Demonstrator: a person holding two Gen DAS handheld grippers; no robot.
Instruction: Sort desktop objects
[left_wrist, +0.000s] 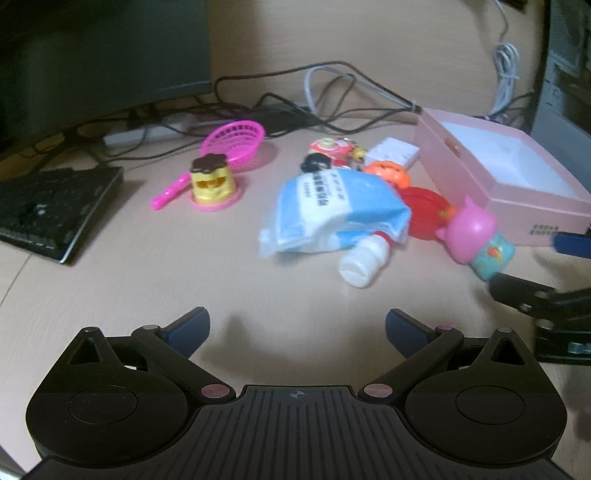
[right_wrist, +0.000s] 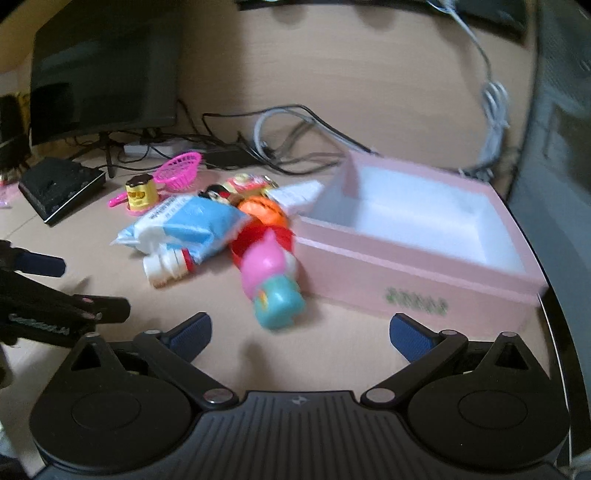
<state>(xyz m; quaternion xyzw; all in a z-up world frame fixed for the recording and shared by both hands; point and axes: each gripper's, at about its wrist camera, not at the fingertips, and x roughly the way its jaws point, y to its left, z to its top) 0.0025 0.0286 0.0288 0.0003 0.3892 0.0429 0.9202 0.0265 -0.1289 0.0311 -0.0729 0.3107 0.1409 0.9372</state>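
Progress: nothing is sorted yet | pink box (right_wrist: 417, 258) is seen empty | toys are left heaped beside it | left gripper (left_wrist: 297, 326) and right gripper (right_wrist: 301, 332) are held apart, nothing clamped

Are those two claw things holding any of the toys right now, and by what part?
Nothing is held. The left gripper and the right gripper both stand open over bare desk. The pink pig toy lies ahead of the right one, untouched.
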